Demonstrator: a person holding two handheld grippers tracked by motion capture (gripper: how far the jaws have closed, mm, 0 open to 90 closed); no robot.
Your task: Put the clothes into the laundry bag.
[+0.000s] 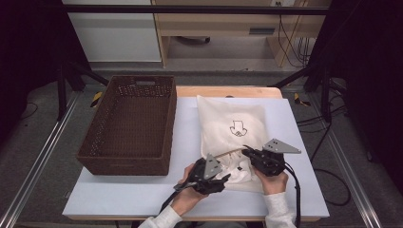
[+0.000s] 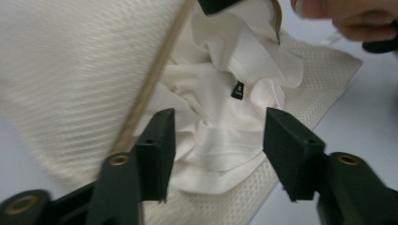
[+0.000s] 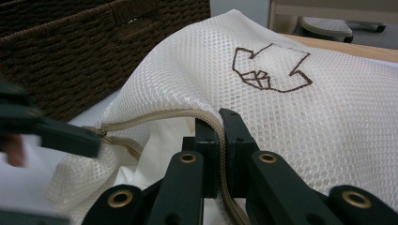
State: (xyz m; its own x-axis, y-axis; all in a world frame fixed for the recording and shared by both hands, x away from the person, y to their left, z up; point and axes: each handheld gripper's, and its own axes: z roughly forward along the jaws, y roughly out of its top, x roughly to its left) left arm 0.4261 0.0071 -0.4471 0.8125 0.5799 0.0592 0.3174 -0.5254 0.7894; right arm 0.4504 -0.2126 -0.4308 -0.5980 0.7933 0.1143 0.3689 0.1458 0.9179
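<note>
At the worktop's [image 1: 142, 190] six o'clock edge, the right hand-held gripper [image 3: 219, 117] pinches the mesh laundry bag's [image 1: 231, 121] zipper hem [image 3: 155, 116] while the left hand-held gripper [image 2: 217, 140], jaws apart, straddles the soft, light white garment [image 2: 225, 140], best pinched at a bunched fold.

The left tongs [image 2: 218, 150] stand apart, their jaws either side of a crumpled white garment [image 2: 225, 117] without pressing it. The garment lies in the open mouth of a mesh bag [image 2: 70, 70], whose zipper [image 2: 150, 79] runs up beyond the left jaw.

Left claw [image 1: 223, 178] sits low in its hand, jaws standing apart, pads pressing nothing. Right claw [image 1: 247, 151] is clamped tight, its hand [image 1: 272, 181] gripping from behind.
</note>
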